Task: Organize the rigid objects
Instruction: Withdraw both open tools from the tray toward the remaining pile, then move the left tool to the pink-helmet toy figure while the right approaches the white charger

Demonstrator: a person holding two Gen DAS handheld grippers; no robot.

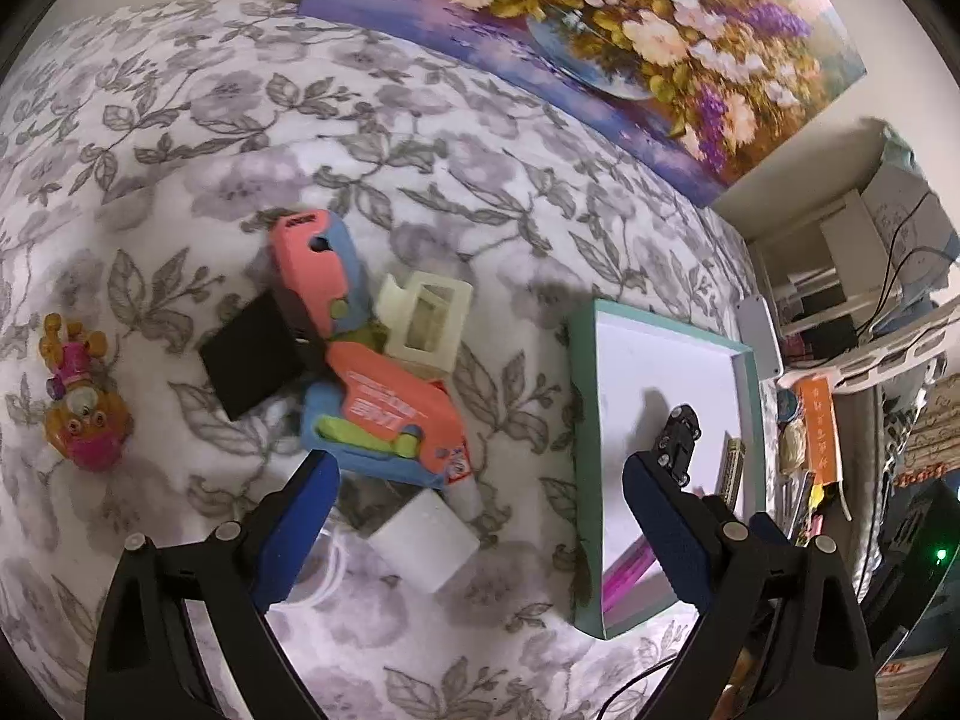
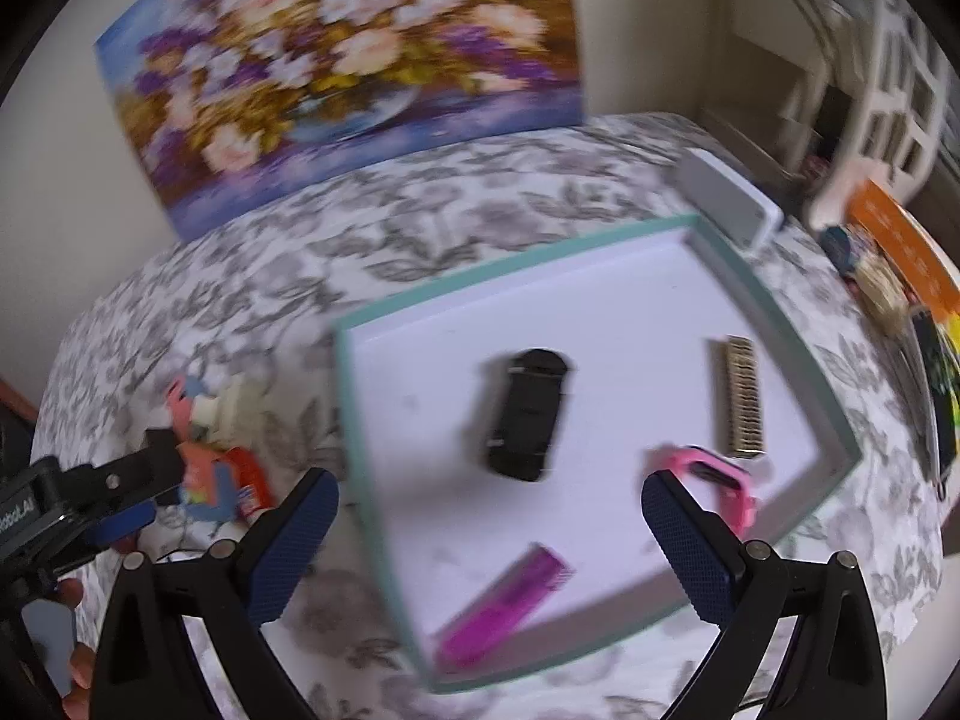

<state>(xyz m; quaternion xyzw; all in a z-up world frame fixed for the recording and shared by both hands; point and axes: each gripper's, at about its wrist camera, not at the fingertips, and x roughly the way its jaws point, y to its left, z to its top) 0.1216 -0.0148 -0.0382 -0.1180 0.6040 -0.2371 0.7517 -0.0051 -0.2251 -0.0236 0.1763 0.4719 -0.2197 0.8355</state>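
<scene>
Rigid objects sit in two groups: a loose heap on the floral bed cover, others already in the teal tray (image 2: 774, 324). Left claw (image 1: 480, 516), jaws apart and empty, hangs over the heap, straddling the white block (image 1: 426, 540) and coral-blue toy (image 1: 384, 420), likely next to collect. Right claw (image 2: 489, 540), also apart and empty, hovers above the tray, where the black car (image 2: 528, 414), comb (image 2: 743, 396), pink watch (image 2: 720, 480) and magenta stick (image 2: 504, 606) lie well apart.
</scene>
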